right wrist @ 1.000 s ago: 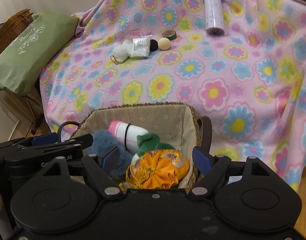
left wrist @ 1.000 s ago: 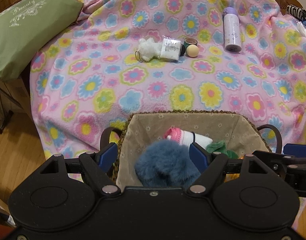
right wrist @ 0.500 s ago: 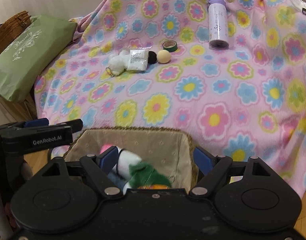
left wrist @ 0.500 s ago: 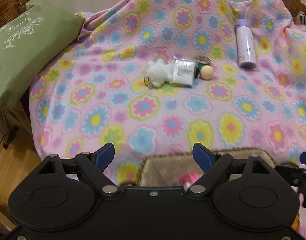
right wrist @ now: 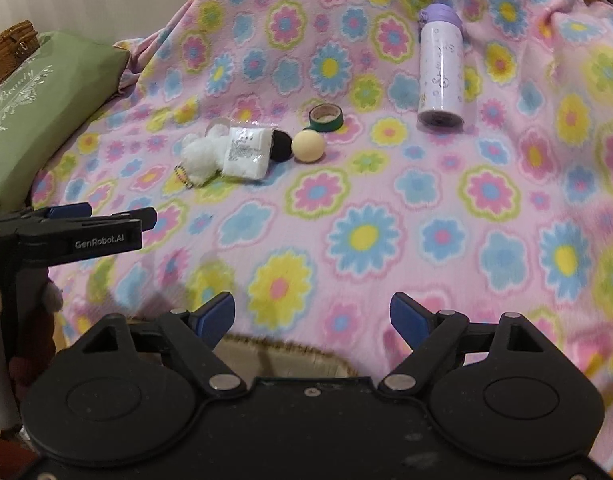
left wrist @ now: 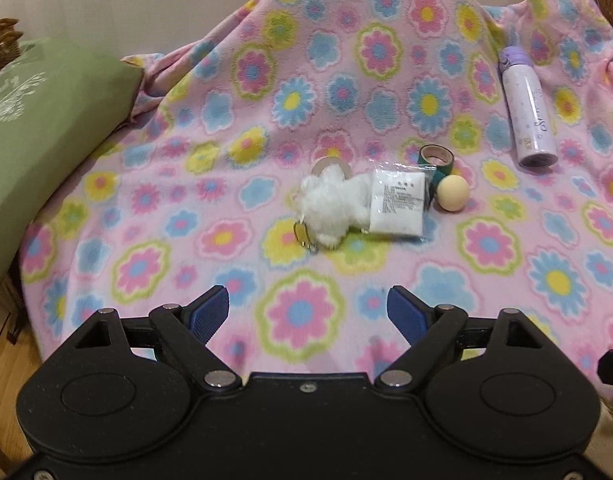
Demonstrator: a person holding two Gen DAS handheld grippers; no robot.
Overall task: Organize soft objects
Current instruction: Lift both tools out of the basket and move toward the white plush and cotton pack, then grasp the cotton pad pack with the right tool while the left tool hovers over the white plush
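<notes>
Both grippers are lifting up and away from the basket [right wrist: 290, 354]: a second ago its lined inside with the blue fluffy piece, the pink-capped bottle and the orange fabric was filling the lower part of both views, and now only a blurred strip of its rim is showing under the right gripper [right wrist: 312, 314]. The left gripper [left wrist: 308, 306] is hanging over bare flowered blanket [left wrist: 266, 140], jaws spread wide and holding nothing; the right gripper's jaws are spread and empty as well.

The white plush toy [left wrist: 328, 208] is lying near the middle of the blanket, touching a clear packet of white pads [left wrist: 398, 204]. Just beside the packet are sitting a cream ball [left wrist: 452, 193], a green tape roll [left wrist: 436, 159] and, in the right view, a black pompom [right wrist: 281, 145]. A lilac bottle [left wrist: 528, 110] is lying well apart toward the blanket's far right edge. A green pillow [left wrist: 34, 128] is resting along the left edge. Between the grippers and the cluster a wide stretch of blanket is lying open.
</notes>
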